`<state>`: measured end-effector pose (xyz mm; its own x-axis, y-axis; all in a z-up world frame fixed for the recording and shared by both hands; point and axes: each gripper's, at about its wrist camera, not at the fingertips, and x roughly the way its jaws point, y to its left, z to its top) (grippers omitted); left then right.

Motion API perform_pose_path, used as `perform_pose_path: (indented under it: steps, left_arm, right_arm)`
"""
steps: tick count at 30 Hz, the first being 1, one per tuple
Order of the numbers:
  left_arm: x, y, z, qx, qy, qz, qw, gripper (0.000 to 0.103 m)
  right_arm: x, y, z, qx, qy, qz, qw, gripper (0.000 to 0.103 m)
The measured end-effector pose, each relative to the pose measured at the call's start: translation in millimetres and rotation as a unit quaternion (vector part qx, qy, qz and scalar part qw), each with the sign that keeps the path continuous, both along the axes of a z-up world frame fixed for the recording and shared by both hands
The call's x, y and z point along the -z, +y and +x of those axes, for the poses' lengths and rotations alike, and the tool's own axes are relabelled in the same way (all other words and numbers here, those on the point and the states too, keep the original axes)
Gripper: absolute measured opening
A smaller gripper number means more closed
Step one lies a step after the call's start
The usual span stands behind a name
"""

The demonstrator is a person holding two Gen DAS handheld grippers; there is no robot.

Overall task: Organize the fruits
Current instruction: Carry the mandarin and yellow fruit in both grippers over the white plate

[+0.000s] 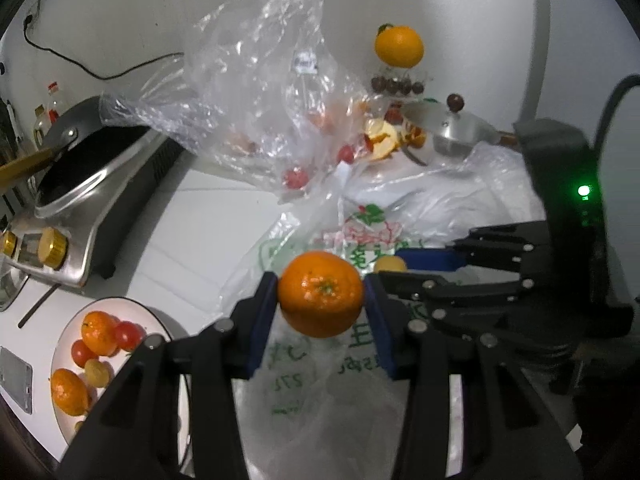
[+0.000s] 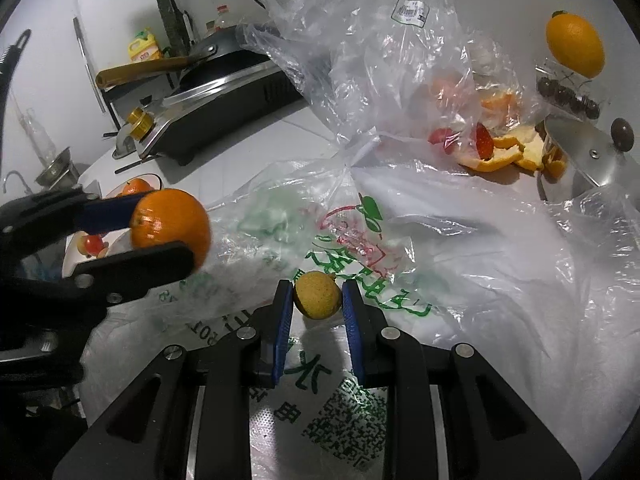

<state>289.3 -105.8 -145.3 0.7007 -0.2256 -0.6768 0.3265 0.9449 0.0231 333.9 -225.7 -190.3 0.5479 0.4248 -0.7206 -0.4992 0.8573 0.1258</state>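
My left gripper (image 1: 320, 280) is shut on an orange tangerine (image 1: 320, 294), held above a printed plastic bag (image 1: 304, 384). The right wrist view shows the same tangerine (image 2: 172, 224) at the left, between the left gripper's (image 2: 168, 234) fingers. My right gripper (image 2: 317, 292) is shut on a small yellow-brown round fruit (image 2: 317, 295) just over the bag (image 2: 352, 248). From the left wrist that fruit (image 1: 390, 265) and the right gripper (image 1: 396, 270) appear at the right. A white plate (image 1: 120, 302) at the lower left holds tangerines (image 1: 98, 332), cherry tomatoes and small fruits.
A cooker with a black pan (image 1: 80, 176) stands left of the bags. A crumpled clear bag (image 1: 256, 92) with some fruit lies behind. Orange peel (image 2: 500, 156), a steel pot lid (image 2: 580, 160) and an orange (image 2: 576, 46) atop a box of dark fruit are at the back right. A phone (image 1: 16, 376) lies by the plate.
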Motion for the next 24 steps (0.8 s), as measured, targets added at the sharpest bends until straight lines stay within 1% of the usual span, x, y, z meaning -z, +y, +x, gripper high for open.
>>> perform_pose_path:
  steps: [10,18,24]
  left_arm:
    - [-17,9,-27,0.008,-0.026,-0.012,0.9996,0.045]
    - [-27,17,-42,0.018,-0.038,-0.026,0.9988,0.045]
    - [-30,26,-51,0.015,-0.045,-0.027,0.9985,0.045]
  right_arm:
    - [-15,-1,-12,0.019,-0.024,-0.012,0.999,0.027]
    - [-13,4,-20,0.022,-0.022,-0.023,0.999,0.027]
    - [-13,4,-23,0.031,-0.023,-0.029,0.999,0.027]
